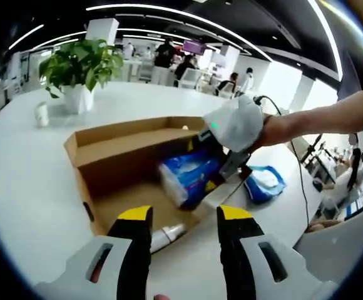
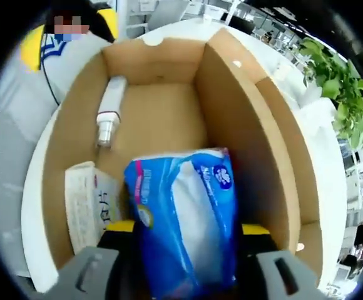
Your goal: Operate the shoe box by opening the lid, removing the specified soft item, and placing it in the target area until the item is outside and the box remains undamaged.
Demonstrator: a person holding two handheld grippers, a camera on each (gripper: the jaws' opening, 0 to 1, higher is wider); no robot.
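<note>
The brown cardboard shoe box [image 1: 103, 187] lies with its lid folded back, and its inside [image 2: 156, 119] is in sight. A blue-and-white soft tissue pack [image 1: 188, 178] sits tilted inside it. My right gripper [image 1: 222, 156], held by a white-gloved hand, reaches into the box from the right. In the right gripper view the pack [image 2: 184, 225] is clamped between its yellow-tipped jaws. My left gripper [image 1: 184, 215] hovers open at the box's near edge with nothing between its fingers, and it appears past the box's far end [image 2: 70, 34].
A white tube [image 2: 109, 112] and a small white carton [image 2: 91, 209] also lie in the box. Another blue pack [image 1: 266, 181] rests on the white table to the right. A potted plant [image 1: 81, 65] and a paper cup [image 1: 41, 114] stand further back. People sit in the distance.
</note>
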